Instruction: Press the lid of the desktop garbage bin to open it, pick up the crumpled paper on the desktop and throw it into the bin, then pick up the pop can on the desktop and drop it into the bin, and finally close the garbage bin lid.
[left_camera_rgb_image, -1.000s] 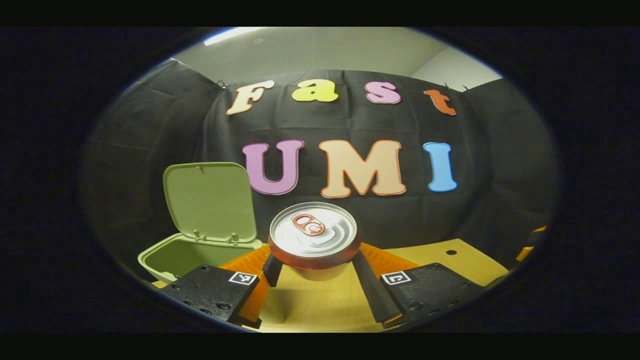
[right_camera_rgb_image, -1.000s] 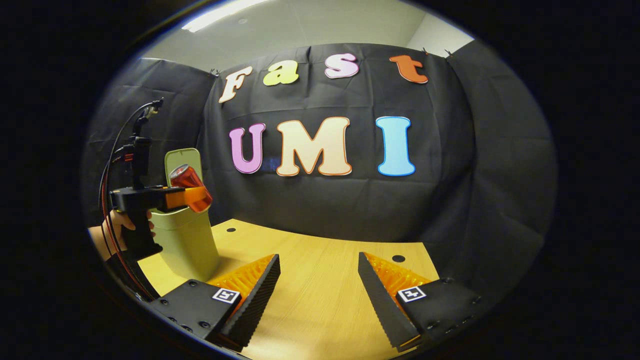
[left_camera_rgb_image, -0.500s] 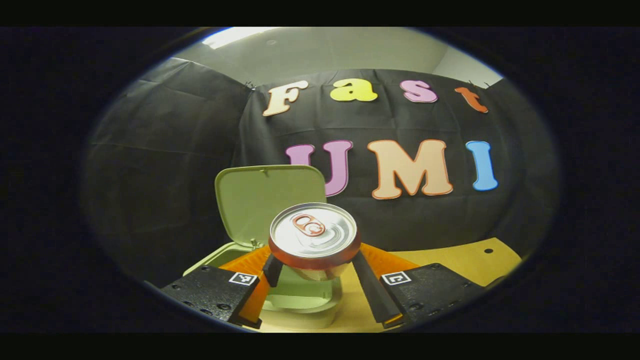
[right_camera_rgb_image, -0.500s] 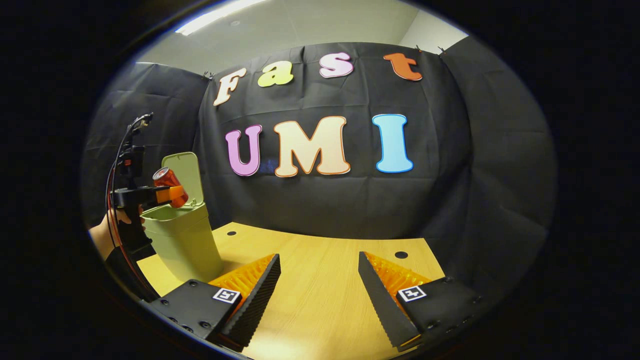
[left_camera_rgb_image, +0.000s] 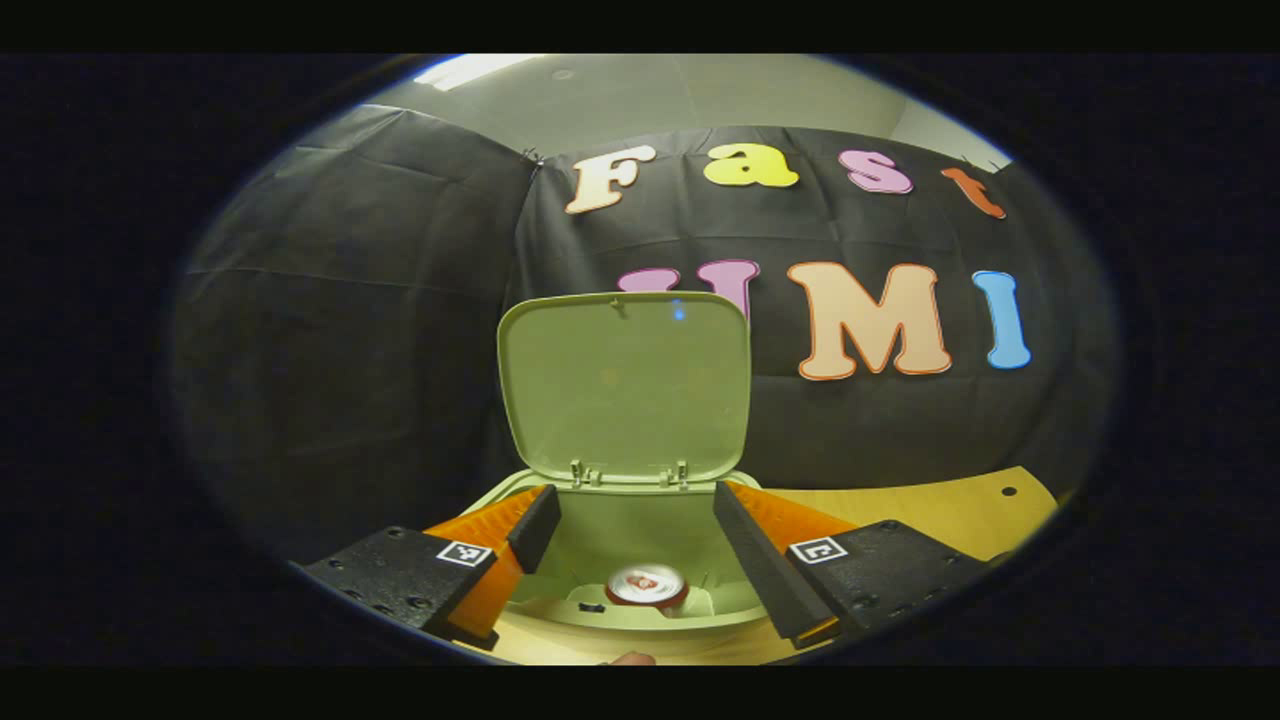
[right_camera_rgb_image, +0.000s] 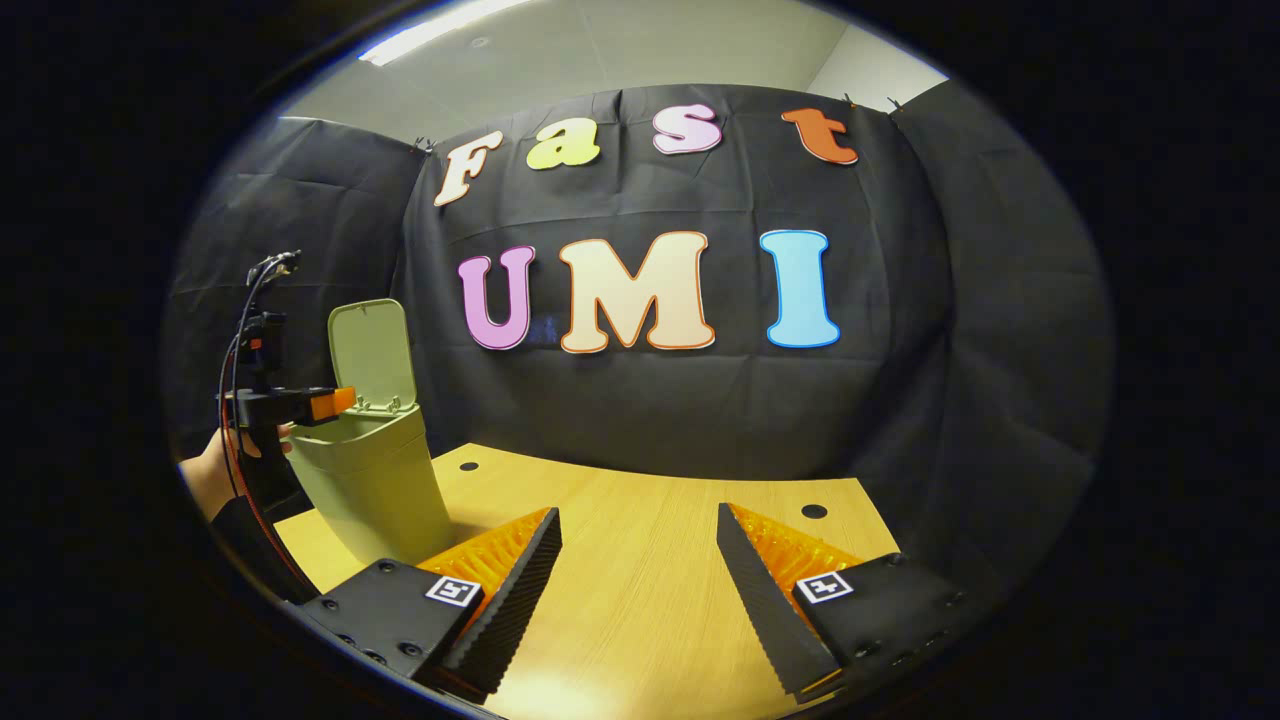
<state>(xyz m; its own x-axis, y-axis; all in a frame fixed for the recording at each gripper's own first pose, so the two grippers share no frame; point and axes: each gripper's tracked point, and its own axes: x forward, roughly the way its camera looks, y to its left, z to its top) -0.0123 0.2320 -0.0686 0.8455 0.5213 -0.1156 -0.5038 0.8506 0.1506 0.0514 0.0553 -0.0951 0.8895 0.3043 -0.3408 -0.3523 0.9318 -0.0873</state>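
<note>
The garbage bin (left_camera_rgb_image: 640, 520) is pale green, and its lid (left_camera_rgb_image: 625, 385) has the same pale green inside. The pop can (left_camera_rgb_image: 646, 586) in the bin has a silver top with a red rim. The desk (right_camera_rgb_image: 640, 560) is light yellow wood with fine grain lines and small dark holes.

One bin (left_camera_rgb_image: 640, 540) (lid (left_camera_rgb_image: 625, 385) up), one can (left_camera_rgb_image: 646, 586).
</note>
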